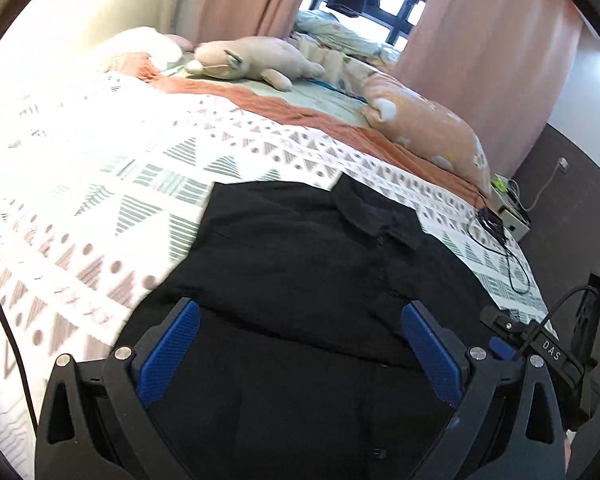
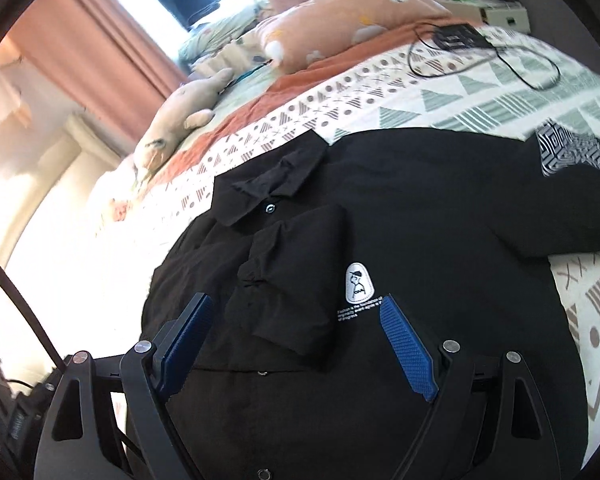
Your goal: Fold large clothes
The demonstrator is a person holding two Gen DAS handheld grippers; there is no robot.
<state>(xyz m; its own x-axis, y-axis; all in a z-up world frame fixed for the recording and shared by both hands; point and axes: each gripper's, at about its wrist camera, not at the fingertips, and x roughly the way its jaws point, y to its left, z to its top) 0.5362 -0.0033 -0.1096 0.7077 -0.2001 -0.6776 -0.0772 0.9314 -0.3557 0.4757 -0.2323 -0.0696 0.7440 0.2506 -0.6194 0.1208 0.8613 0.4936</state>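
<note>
I hold my left gripper low over the shirt, pointing toward the collar; its blue pads stand wide apart and hold nothing. My right gripper is tilted over the same shirt, jaws also apart and empty, with one sleeve folded onto the chest between them, beside a white logo. The shirt lies flat on the bed. Further away are a plush toy, a pillow and a cable.
</note>
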